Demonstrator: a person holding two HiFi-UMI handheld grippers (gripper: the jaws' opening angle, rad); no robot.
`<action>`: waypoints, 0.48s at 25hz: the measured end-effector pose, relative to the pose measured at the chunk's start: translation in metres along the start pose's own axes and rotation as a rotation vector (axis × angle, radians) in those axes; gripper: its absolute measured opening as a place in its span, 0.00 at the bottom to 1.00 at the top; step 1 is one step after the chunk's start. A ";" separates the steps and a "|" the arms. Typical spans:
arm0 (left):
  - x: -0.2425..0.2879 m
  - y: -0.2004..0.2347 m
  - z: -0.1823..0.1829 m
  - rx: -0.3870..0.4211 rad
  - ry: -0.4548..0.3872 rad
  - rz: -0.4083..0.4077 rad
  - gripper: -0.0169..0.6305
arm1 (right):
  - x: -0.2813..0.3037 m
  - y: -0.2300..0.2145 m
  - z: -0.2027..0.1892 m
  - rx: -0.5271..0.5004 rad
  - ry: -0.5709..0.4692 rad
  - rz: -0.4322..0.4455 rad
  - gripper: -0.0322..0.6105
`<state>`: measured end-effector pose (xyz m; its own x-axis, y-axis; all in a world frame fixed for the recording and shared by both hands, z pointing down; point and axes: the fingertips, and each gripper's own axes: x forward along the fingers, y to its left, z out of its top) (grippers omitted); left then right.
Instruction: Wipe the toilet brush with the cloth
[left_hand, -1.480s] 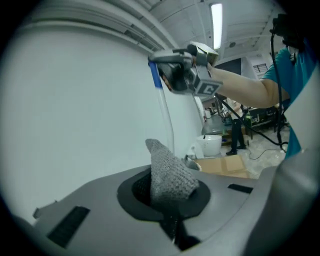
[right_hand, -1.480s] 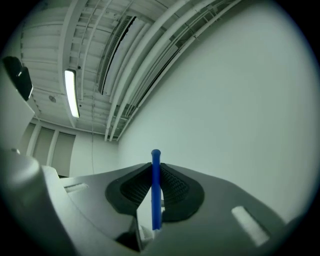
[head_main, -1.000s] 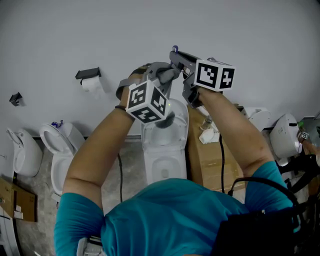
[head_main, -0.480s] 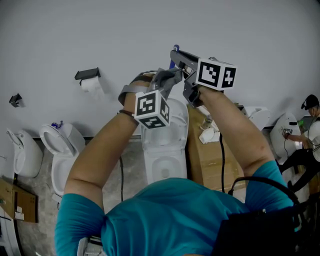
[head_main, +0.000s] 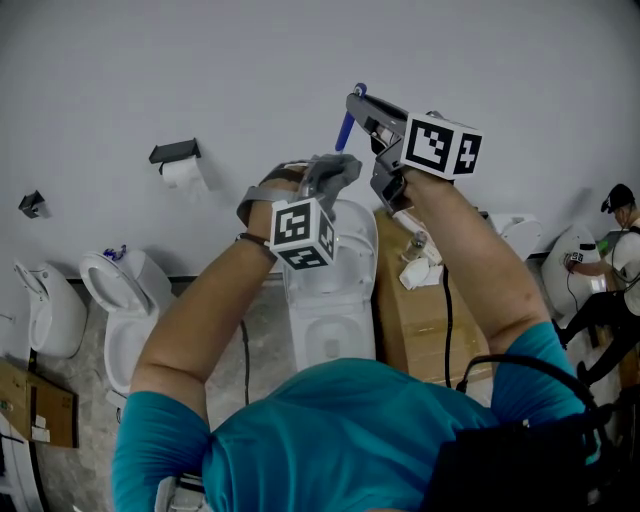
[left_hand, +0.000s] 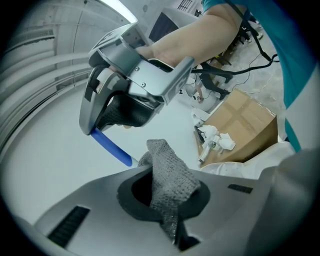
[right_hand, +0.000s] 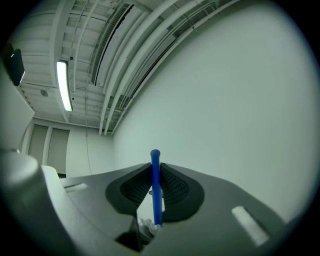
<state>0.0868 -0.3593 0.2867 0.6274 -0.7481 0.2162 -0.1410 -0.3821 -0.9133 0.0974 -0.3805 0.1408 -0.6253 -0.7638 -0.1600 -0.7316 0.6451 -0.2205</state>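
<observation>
- The right tool (right_hand: 156, 189) is clamped on the blue handle of the toilet brush (right_hand: 156, 195). The right gripper view shows the handle upright between the ribbed pads, with its rounded tip poking out at 12 o'clock.
- Only that view takes in the ceiling: a strip light (right_hand: 64, 85) at 10 o'clock and long pipes running along the white wall (right_hand: 240, 100).
- The left tool (left_hand: 167, 200) is closed on the grey knitted cloth (left_hand: 170, 182), which stands up out of its jaws in a fold.
- The left gripper view alone shows both tools together. The right tool (left_hand: 92, 131) is at 11 o'clock, and the brush handle (left_hand: 111, 146) slants down from it to meet the cloth's edge. The brush head cannot be made out.
- The head view places the tools in the room. Both are held up before the wall, right tool (head_main: 354, 100) at 1 o'clock of the left tool (head_main: 322, 175), with the cloth (head_main: 335, 168) at the handle's (head_main: 346, 128) lower end.
- In that view a white toilet (head_main: 330, 300) is at 6 o'clock of the tools, a cardboard box (head_main: 405, 320) at 5 o'clock and a toilet-paper roll (head_main: 183, 172) at 9 o'clock.
- The only print is the black-and-white square markers on the tools' cubes (head_main: 441, 146).
</observation>
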 end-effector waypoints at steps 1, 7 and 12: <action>0.001 -0.002 -0.002 0.002 0.004 -0.003 0.05 | -0.001 0.000 0.002 0.003 -0.005 0.001 0.13; 0.002 -0.010 -0.015 0.018 0.031 -0.018 0.05 | -0.003 0.000 0.011 0.017 -0.026 0.012 0.13; 0.005 -0.021 -0.033 0.016 0.057 -0.030 0.05 | -0.007 -0.002 0.017 0.035 -0.049 0.018 0.13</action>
<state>0.0677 -0.3727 0.3179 0.5861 -0.7666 0.2625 -0.1103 -0.3965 -0.9114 0.1077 -0.3772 0.1258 -0.6238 -0.7525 -0.2113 -0.7098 0.6586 -0.2500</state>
